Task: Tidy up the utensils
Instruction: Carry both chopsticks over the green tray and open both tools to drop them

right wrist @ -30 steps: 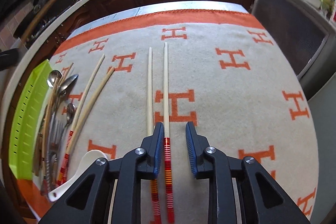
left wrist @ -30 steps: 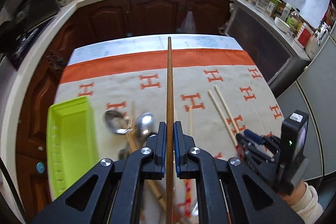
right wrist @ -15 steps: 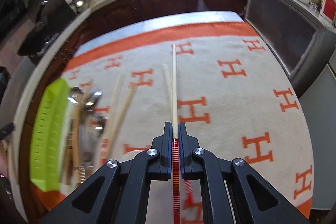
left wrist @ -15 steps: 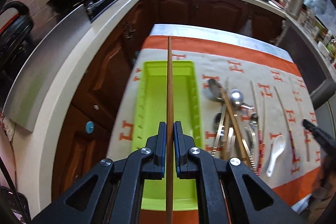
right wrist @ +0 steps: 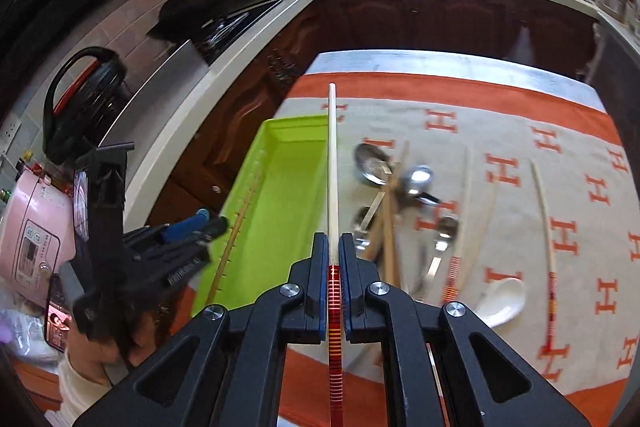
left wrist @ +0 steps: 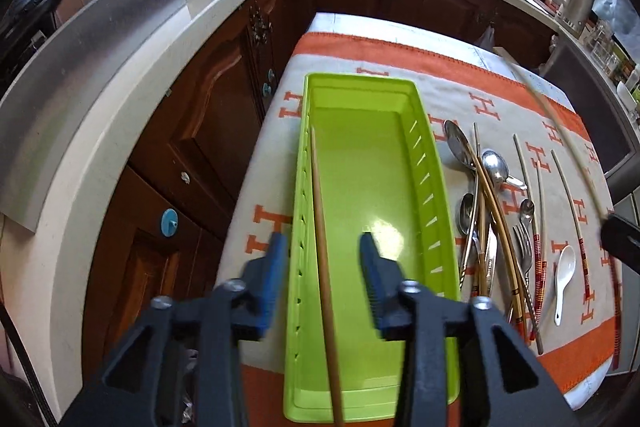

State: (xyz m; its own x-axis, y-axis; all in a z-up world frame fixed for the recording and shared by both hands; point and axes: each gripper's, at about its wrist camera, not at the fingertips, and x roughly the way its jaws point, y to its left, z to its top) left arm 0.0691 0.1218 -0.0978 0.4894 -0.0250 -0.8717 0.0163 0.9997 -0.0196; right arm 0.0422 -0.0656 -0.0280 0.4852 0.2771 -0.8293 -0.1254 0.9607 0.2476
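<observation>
Meanwhile, opening the left gripper (left wrist: 324, 255) wide around a brown chopstick (left wrist: 322, 247) lying free along the green tray (left wrist: 436, 219), pads clear of it; clamping the right gripper (right wrist: 333, 251) tight on a red-banded chopstick (right wrist: 332, 163) above that tray.

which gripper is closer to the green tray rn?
Left. The left gripper hangs directly over the green tray, jaws opening around the brown chopstick. The right gripper holds a striped chopstick beside it.

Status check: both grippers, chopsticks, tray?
Left gripper opening, brown chopstick lying free in green tray. Right gripper shut on pale red-banded chopstick. Nothing blocking the tray.
</observation>
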